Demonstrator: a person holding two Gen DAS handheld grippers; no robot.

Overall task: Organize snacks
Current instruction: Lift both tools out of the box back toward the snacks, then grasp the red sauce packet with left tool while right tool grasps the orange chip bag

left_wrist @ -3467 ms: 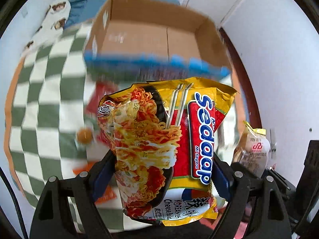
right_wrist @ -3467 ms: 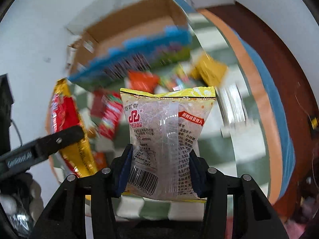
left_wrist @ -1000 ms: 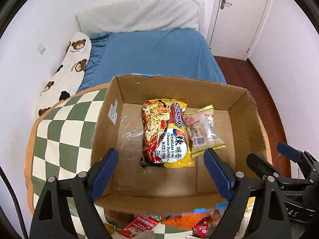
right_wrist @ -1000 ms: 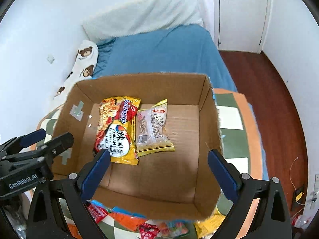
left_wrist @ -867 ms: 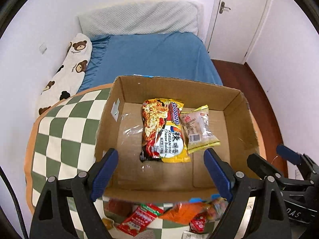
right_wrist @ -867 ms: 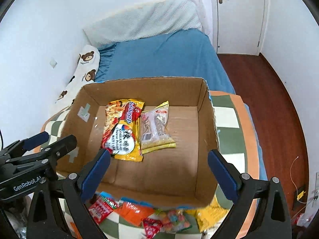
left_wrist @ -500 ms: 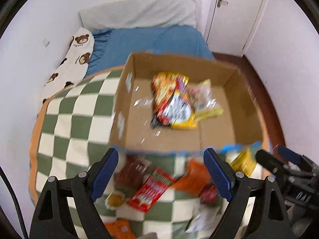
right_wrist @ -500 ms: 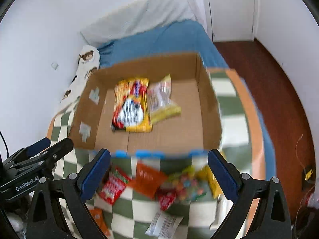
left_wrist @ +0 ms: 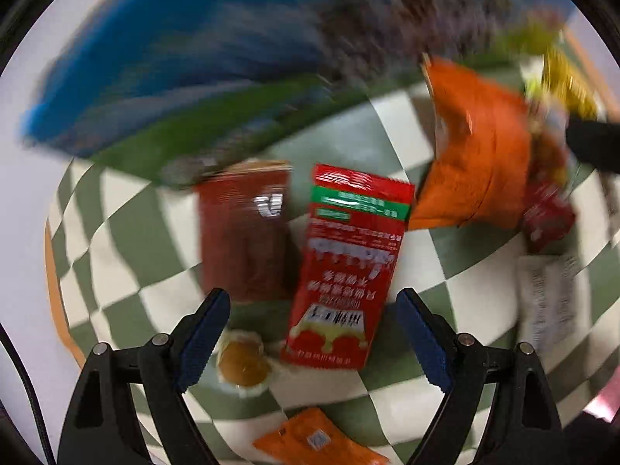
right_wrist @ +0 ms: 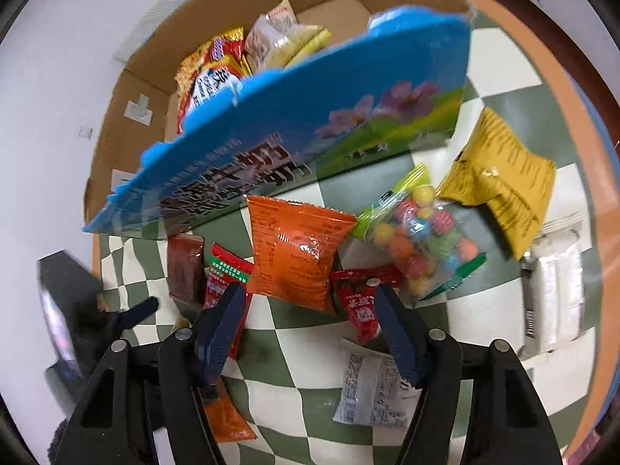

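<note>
My left gripper is open and empty, low over a red and green snack packet lying between its fingers. A dark red packet lies just left of it. My right gripper is open and empty, its fingers either side of an orange packet. The cardboard box with a blue printed front holds the noodle pack and a clear snack bag.
On the checkered cloth lie a candy bag, a yellow packet, a small red sachet, white packets, an orange packet and a round wrapped snack. The left view is motion-blurred.
Both grippers have dropped from above the box down to the loose snacks in front of it. Both stay open.
</note>
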